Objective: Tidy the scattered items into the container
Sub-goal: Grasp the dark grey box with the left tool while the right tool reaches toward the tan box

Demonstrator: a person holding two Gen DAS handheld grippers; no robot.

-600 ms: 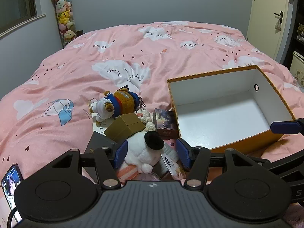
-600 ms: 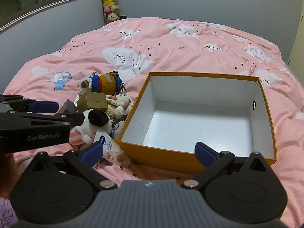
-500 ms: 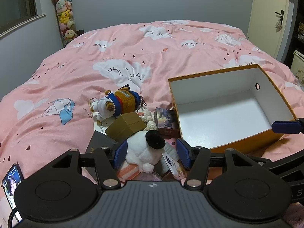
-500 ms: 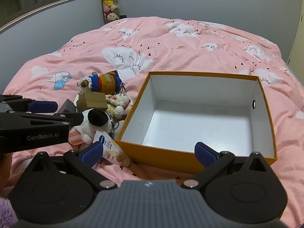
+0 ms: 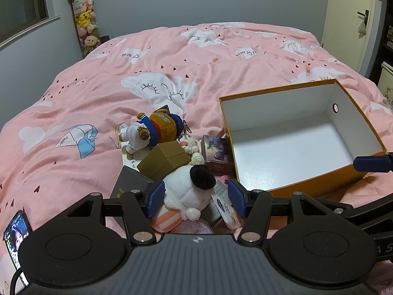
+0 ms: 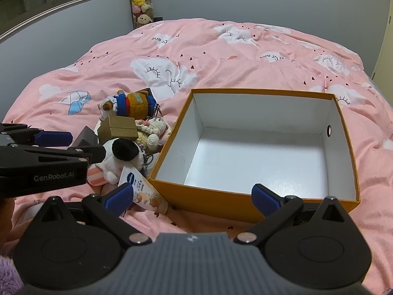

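An empty orange box [image 5: 316,186] with white inside lies on the pink bed; it also shows in the right wrist view [image 6: 221,198]. Left of it is a pile: a white plush dog [image 5: 189,186] [image 6: 122,154], a gold box [image 5: 164,159] [image 6: 120,127], a brown bear in blue [image 5: 154,129] [image 6: 130,103], a crochet toy [image 6: 152,127], a purple card box [image 5: 217,153], a black box [image 5: 130,184] and a cream tube [image 6: 142,191]. My left gripper [image 5: 195,199] is open, its pads either side of the plush dog. My right gripper [image 6: 191,196] is open and empty before the box's near wall.
A phone [image 5: 16,236] lies at the bed's near left. A column of plush toys [image 5: 86,22] stands by the far wall. A door [image 5: 348,19] is at the far right. The pink duvet [image 5: 172,61] spreads beyond the pile.
The left gripper has edged slightly forward around the plush dog. The right gripper has hardly moved.
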